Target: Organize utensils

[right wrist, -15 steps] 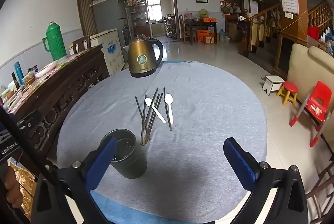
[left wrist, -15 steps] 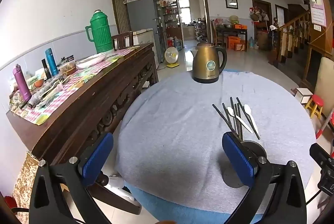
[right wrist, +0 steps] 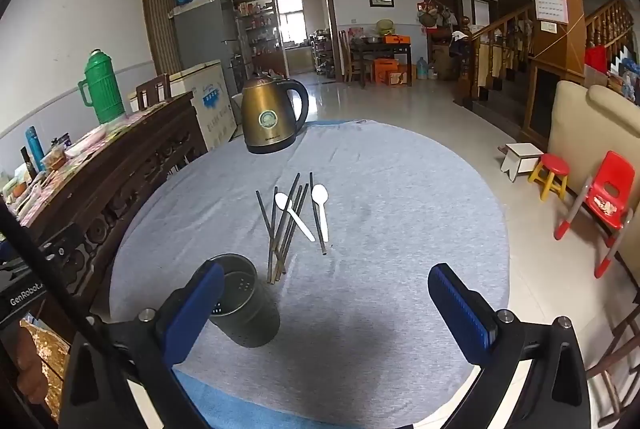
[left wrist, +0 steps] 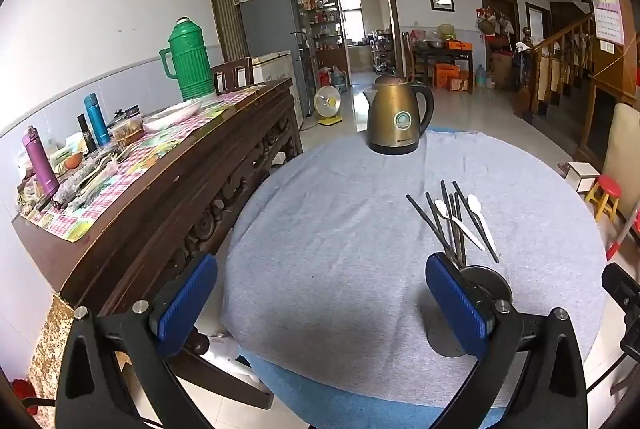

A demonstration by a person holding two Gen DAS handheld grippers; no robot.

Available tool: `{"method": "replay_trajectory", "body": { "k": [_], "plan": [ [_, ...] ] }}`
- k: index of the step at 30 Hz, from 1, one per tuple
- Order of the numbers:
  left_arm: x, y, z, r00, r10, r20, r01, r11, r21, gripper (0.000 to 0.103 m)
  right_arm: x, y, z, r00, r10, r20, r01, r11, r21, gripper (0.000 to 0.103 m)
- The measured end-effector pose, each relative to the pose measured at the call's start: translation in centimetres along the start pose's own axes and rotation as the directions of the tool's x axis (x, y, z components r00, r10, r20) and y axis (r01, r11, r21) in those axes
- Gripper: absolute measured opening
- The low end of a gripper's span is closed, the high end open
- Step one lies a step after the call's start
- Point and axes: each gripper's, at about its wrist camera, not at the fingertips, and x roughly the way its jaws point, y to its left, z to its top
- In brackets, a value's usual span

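Several dark chopsticks (right wrist: 282, 227) and two white plastic spoons (right wrist: 321, 207) lie in a loose pile on the round table's grey cloth (right wrist: 380, 189). A dark metal utensil holder (right wrist: 244, 303) stands upright and empty just in front of the pile. My right gripper (right wrist: 326, 313) is open and empty, above the table's near edge, with the holder by its left finger. My left gripper (left wrist: 322, 303) is open and empty; the holder (left wrist: 486, 283) is partly hidden behind its right finger, and the chopsticks (left wrist: 448, 221) and spoons (left wrist: 478, 213) lie beyond.
A gold electric kettle (right wrist: 272, 121) stands at the table's far edge. A dark wooden sideboard (left wrist: 168, 173) with a green thermos (left wrist: 188, 61) and clutter runs along the left. Red and yellow child seats (right wrist: 608, 197) stand on the floor to the right.
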Motion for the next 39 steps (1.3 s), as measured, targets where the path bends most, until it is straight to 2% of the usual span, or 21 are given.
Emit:
{"method": "replay_trajectory", "body": {
  "k": [39],
  "plan": [
    [-0.11, -0.17, -0.26, 1.0, -0.015, -0.004, 0.015, 1.0, -0.002, 0.103, 0.35, 0.49, -0.21, 1.0, 0.024, 0.001, -0.024, 1.0, 0.005, 0.103]
  ]
}}
